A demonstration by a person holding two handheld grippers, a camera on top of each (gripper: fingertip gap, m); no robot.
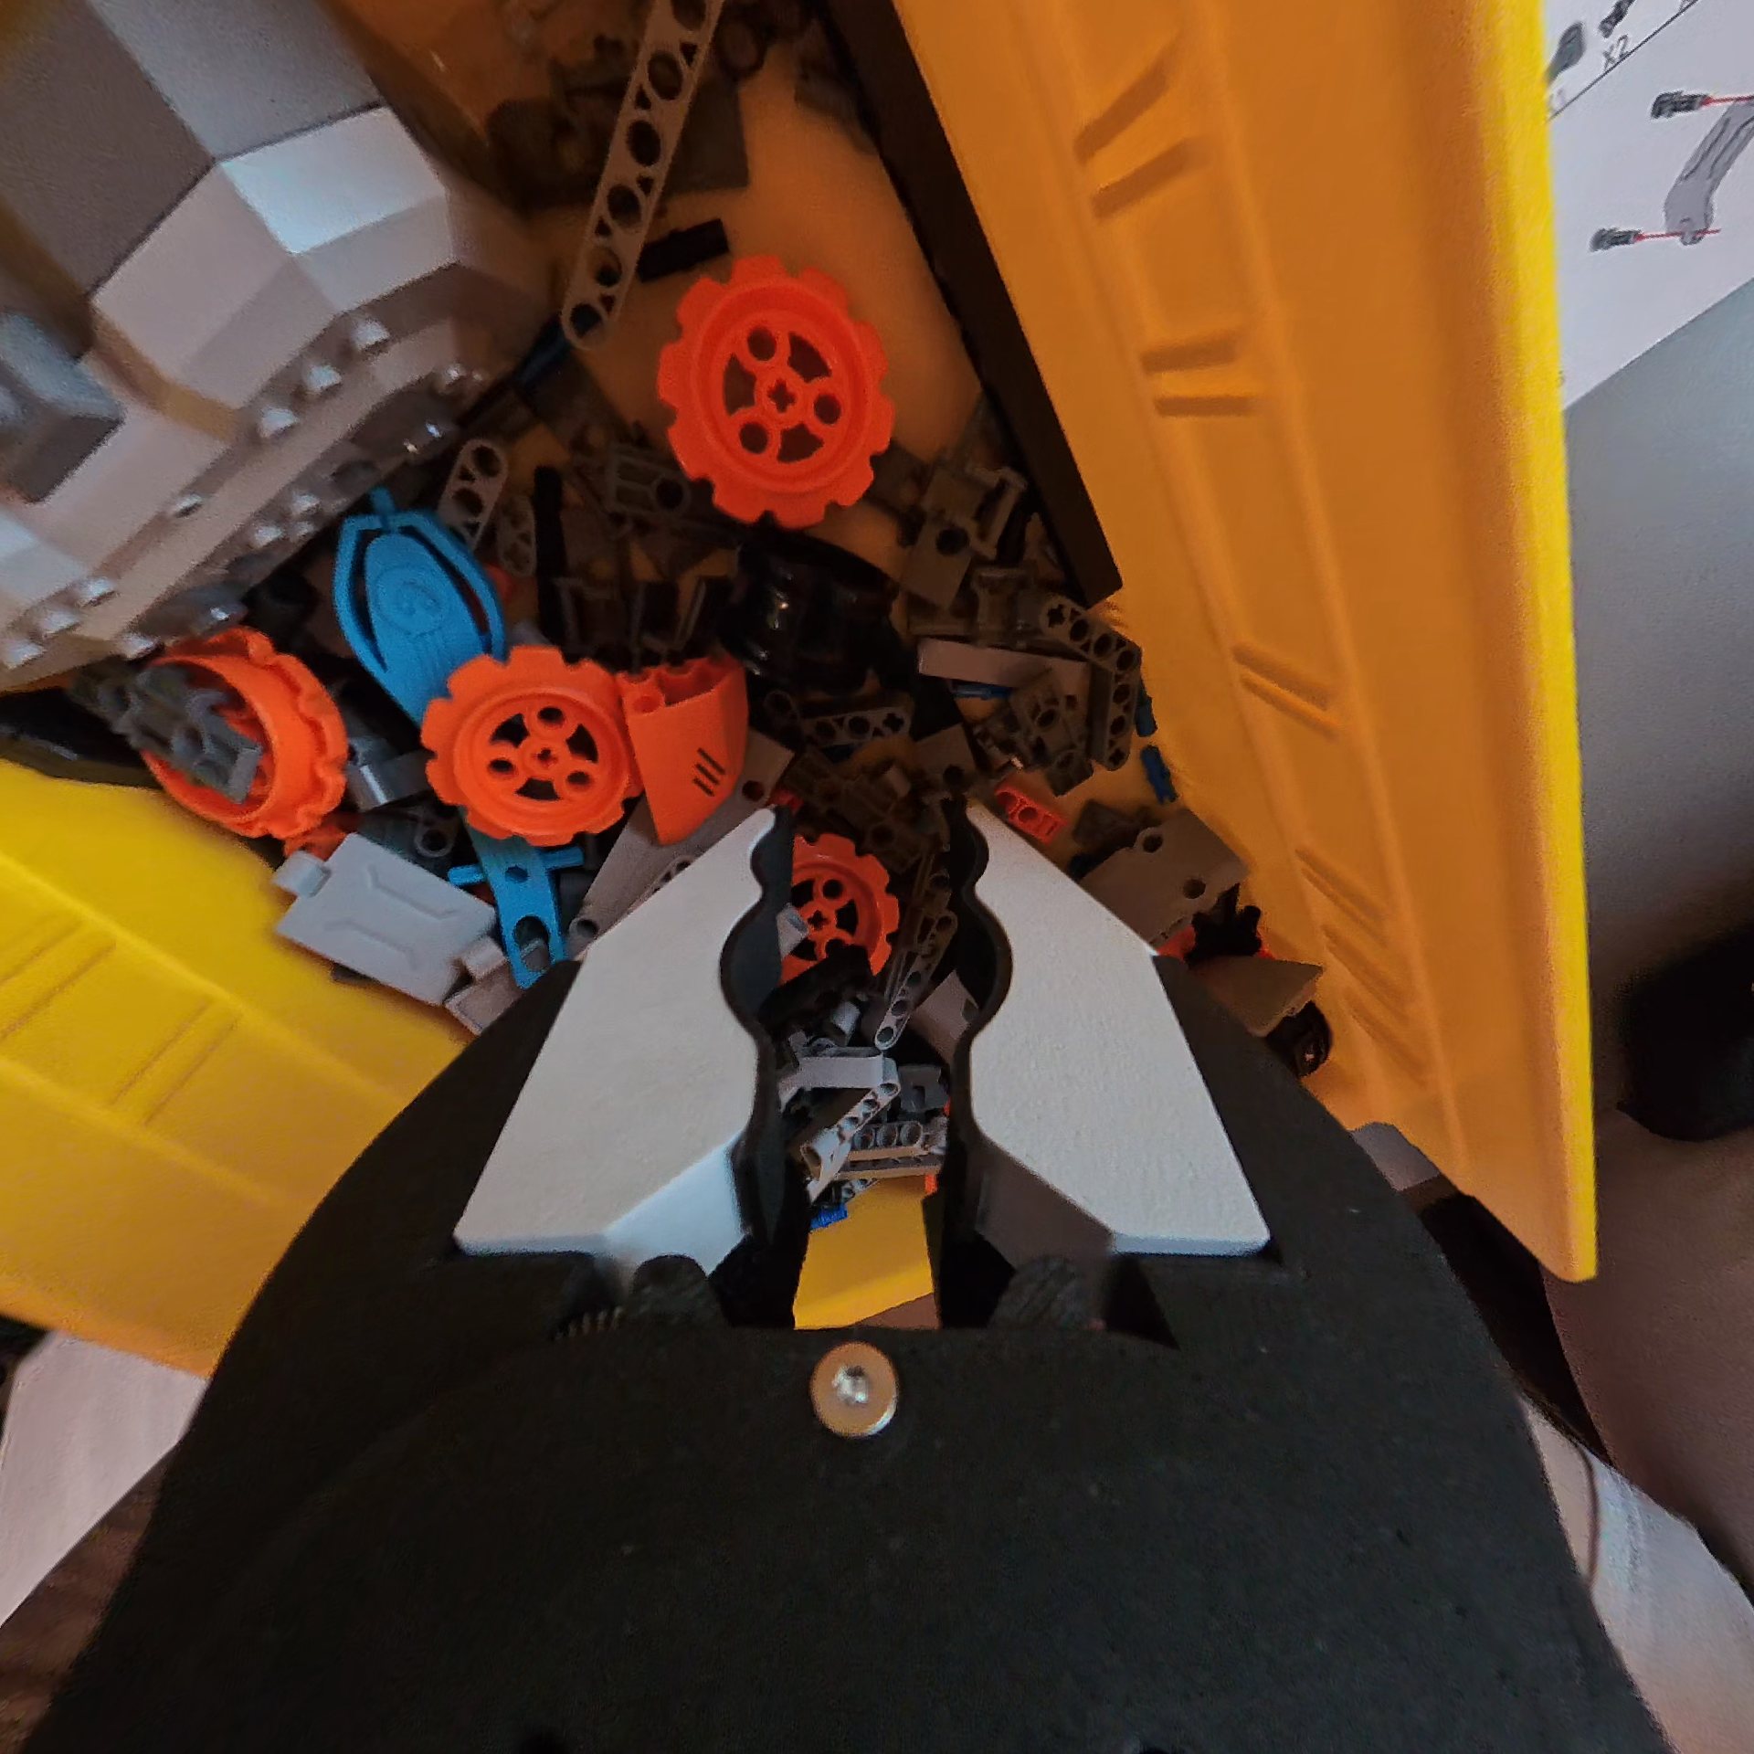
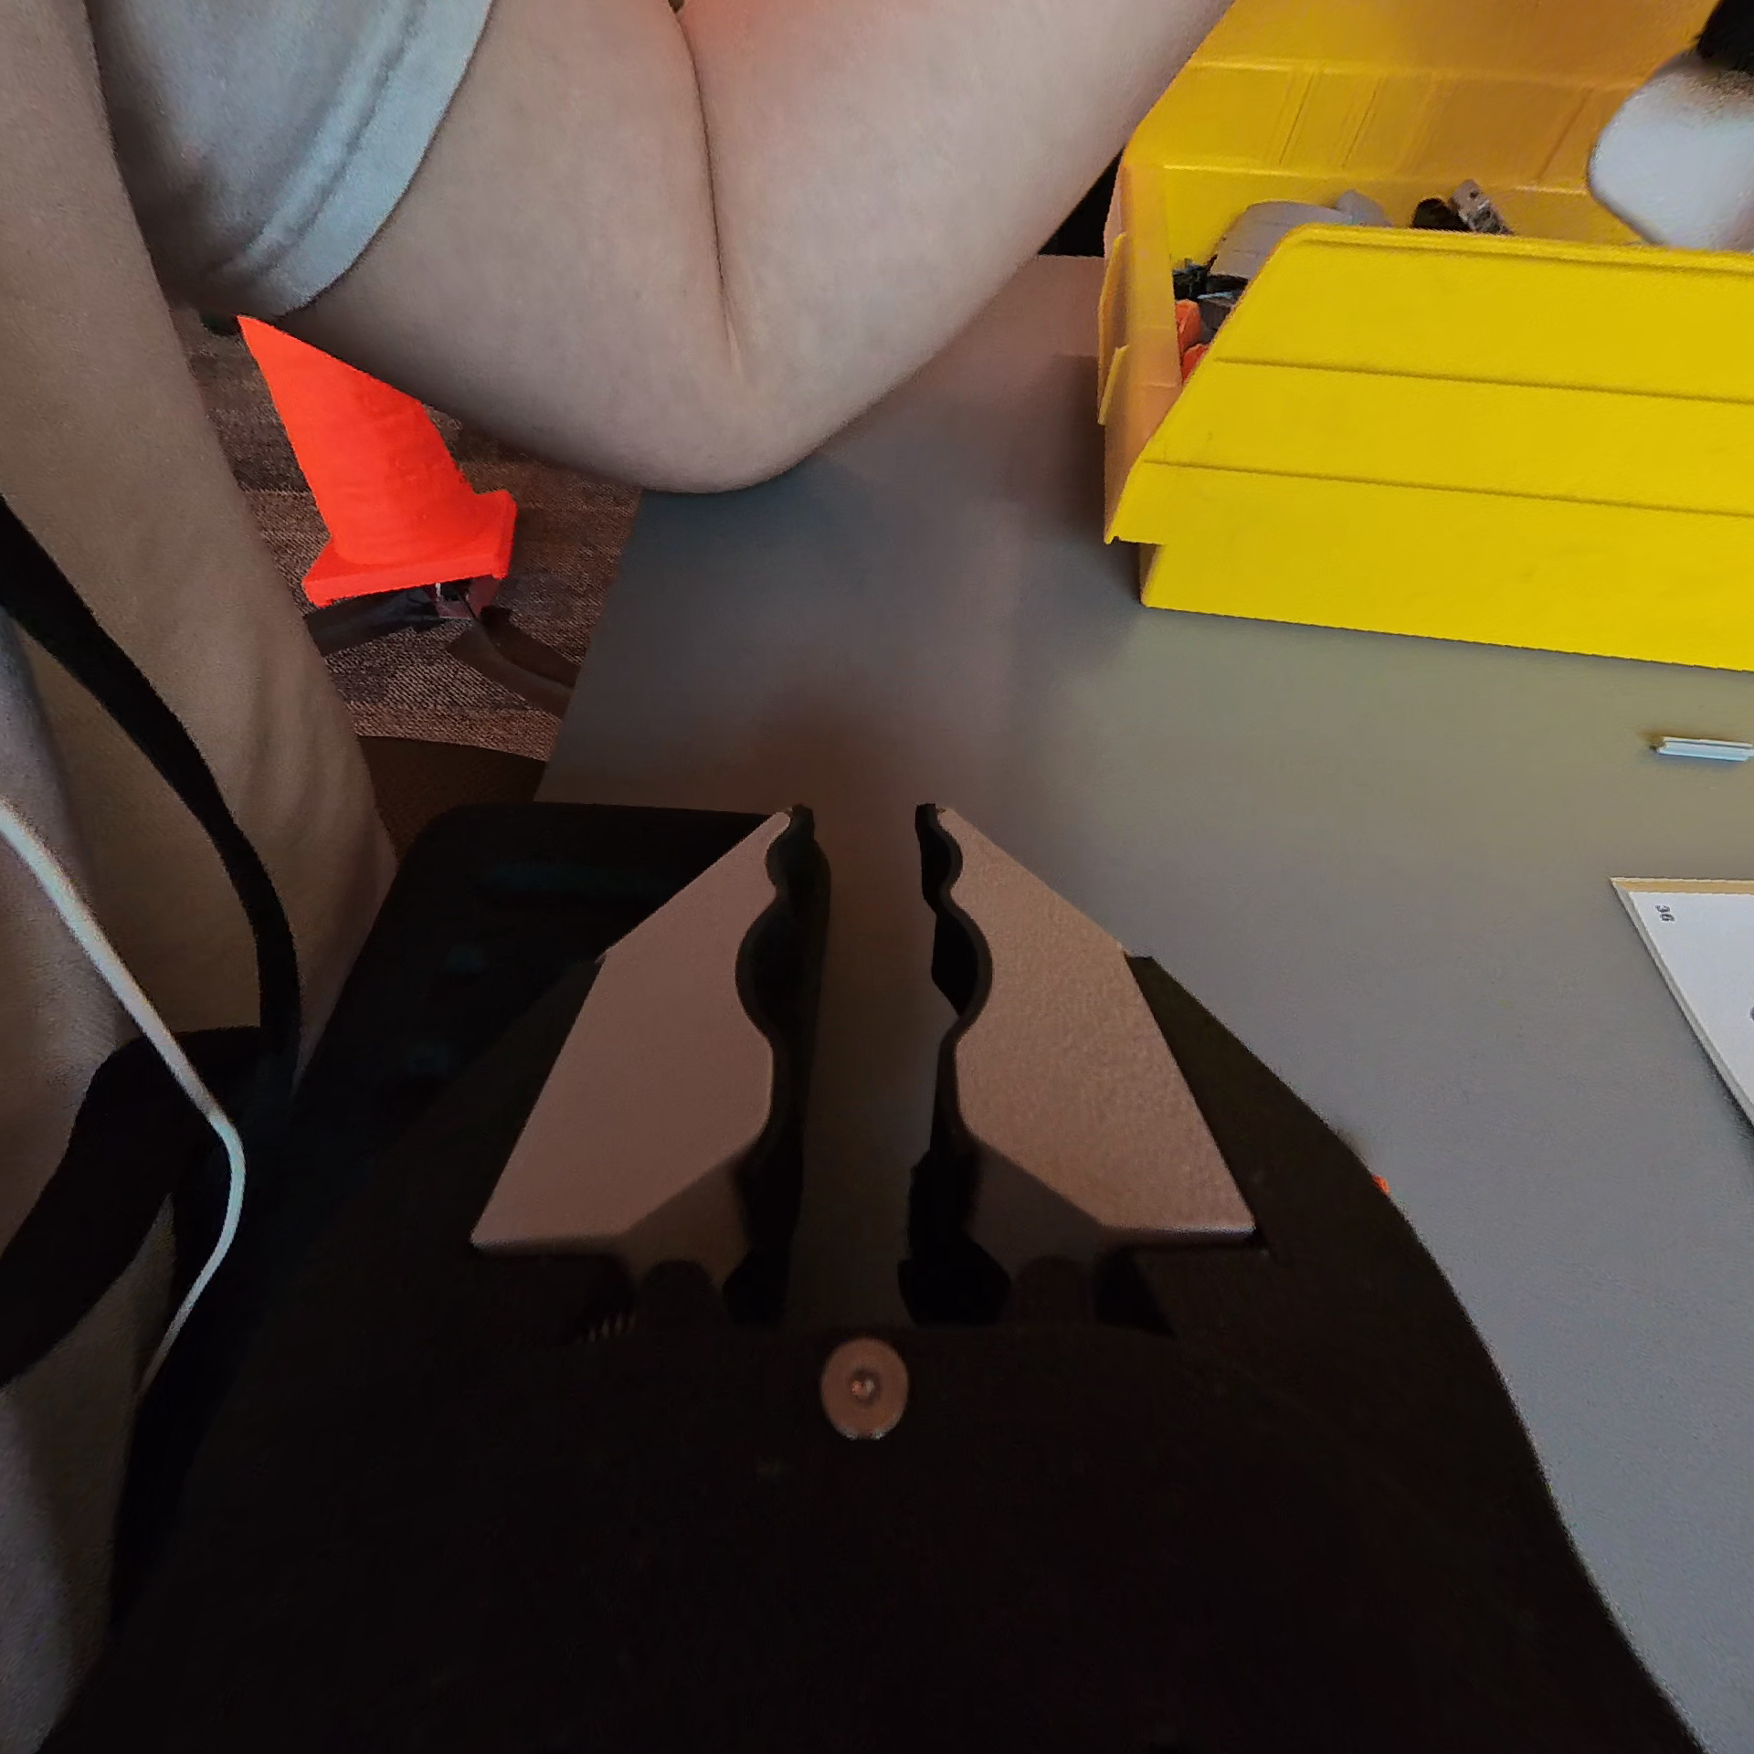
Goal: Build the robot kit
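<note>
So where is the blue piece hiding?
In the left wrist view, the blue piece lies in the yellow bin, left of middle, between two orange wheels and beside the grey block.

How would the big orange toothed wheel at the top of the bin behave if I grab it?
The orange toothed wheel looks like rigid, light plastic. Lying flat on the yellow bin floor, its thin rim may resist pinching. Stood on edge, it would probably roll.

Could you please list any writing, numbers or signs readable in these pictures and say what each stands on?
White instruction sheet, left wrist view's top right: small printed marks, which I will not quote.
White page on the grey table: a small number, likewise unquoted.
Blue part in the yellow bin: embossed mark, too blurred.
</note>
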